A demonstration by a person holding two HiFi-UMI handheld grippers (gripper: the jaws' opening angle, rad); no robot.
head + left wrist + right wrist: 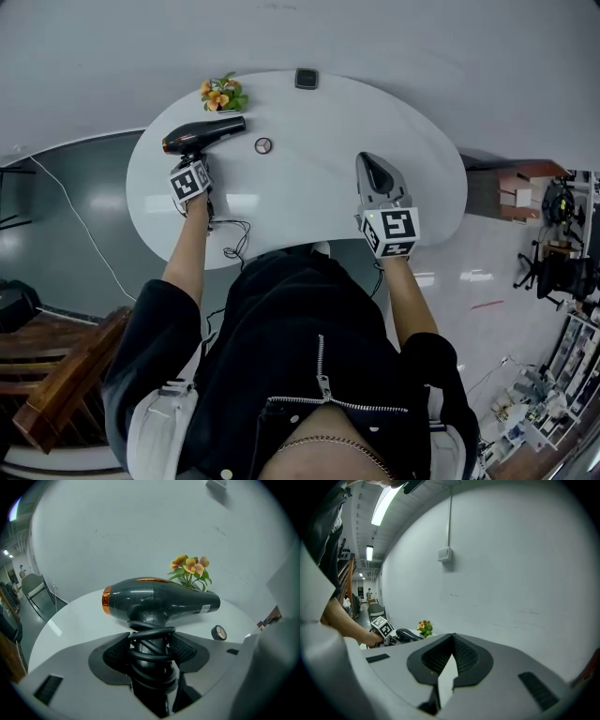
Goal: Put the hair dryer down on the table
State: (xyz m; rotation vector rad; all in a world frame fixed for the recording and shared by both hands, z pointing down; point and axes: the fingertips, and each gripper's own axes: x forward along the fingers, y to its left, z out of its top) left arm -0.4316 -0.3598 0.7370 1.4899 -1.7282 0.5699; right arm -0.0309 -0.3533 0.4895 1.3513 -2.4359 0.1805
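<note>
A dark grey hair dryer [202, 135] with an orange rear ring lies crosswise over the far left of the white oval table [309, 187]. My left gripper [196, 157] is shut on its handle [151, 653], round which the black cord is coiled. In the left gripper view the barrel [159, 603] is level, nozzle to the right. Whether it touches the tabletop I cannot tell. My right gripper [368, 159] hovers over the table's right half, its jaws shut on nothing [452, 636].
A small pot of orange flowers [223, 94] stands just behind the dryer. A little round disc [263, 145] lies to its right. A dark square object [307, 78] sits at the far edge. The dryer's cable [232, 236] trails over the near edge.
</note>
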